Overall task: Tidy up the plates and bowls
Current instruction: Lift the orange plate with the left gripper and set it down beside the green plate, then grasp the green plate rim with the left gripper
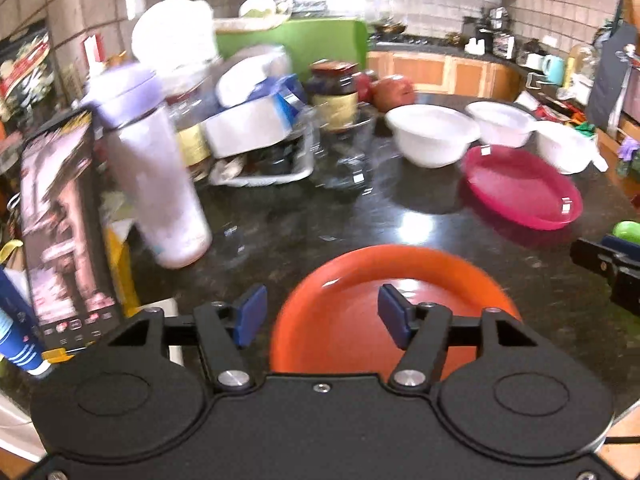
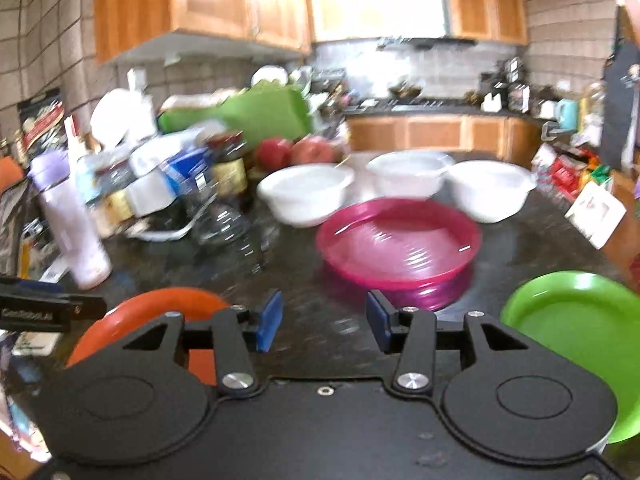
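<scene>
1. Left wrist view. Left gripper (image 1: 320,318) released, jaws spread wide and empty above the near part of the orange plate (image 1: 394,308); no contact evident. Pink plate (image 1: 520,188) beyond and to the right of the orange plate, on the dark counter (image 1: 304,224). Three white bowls (image 1: 432,134) in a row behind the pink plate, apparently unstacked. Purple-lidded bottle (image 1: 156,176) and jar (image 1: 334,94) left of the bowls.

2. Right wrist view. Right gripper (image 2: 323,322) released, holding nothing, poised over bare counter just short of the pink plate (image 2: 398,244). Green plate (image 2: 576,332) right of the pink plate; orange plate (image 2: 160,316) left of it, well apart. Blurred frame.

3. Step judged: approach stage, nothing yet stacked. Next move likely calls for lowering one gripper to a plate rim and closing across the thin lip before lifting onto another plate.
</scene>
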`<state>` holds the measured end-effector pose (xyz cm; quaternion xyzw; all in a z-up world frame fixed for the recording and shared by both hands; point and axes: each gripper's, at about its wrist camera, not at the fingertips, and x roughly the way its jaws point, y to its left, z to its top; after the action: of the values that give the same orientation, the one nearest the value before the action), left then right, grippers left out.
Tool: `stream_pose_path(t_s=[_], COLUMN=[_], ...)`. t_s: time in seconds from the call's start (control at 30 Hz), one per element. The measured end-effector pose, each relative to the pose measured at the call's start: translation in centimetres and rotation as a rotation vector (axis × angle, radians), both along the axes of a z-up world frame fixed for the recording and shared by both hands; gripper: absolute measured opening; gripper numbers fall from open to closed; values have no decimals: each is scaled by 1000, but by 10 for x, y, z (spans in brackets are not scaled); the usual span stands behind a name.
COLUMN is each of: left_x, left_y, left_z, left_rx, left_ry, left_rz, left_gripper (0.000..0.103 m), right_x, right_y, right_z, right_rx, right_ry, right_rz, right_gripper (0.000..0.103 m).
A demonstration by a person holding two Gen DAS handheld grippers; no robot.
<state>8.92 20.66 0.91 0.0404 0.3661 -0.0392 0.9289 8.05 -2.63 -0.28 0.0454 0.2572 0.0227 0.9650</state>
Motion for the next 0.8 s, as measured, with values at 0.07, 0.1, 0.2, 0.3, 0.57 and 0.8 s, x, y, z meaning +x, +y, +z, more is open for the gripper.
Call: stream_pose_path(t_s=[0.07, 0.1, 0.2, 0.3, 0.57, 0.8], left_x=[-3, -3, -5, -4, 6, 13], left_y=[-18, -28, -63, -98, -184, -232], left_z=[3, 5, 8, 10, 1, -17], left_rx=[-5, -8, -25, -52, -82, -64], left_ry=[-7, -11, -16, -7, 49, 116], left_rz=[-26, -38, -80, -131, -189, -197], left_gripper=[67, 67, 67, 67, 67, 66], right_x=[-6, -8, -14, -17, -16, -4], right_y=[-18, -29, -62, -103, -203, -243], right_z=[2, 4, 7, 10, 1, -21], right_rx=[-20, -26, -33, -31, 9, -27], right_ry=[-28, -35, -32, -13, 77, 147], right_rz=[-26, -38, -66, -92, -144, -114], right_gripper=[50, 51, 52, 52, 53, 52])
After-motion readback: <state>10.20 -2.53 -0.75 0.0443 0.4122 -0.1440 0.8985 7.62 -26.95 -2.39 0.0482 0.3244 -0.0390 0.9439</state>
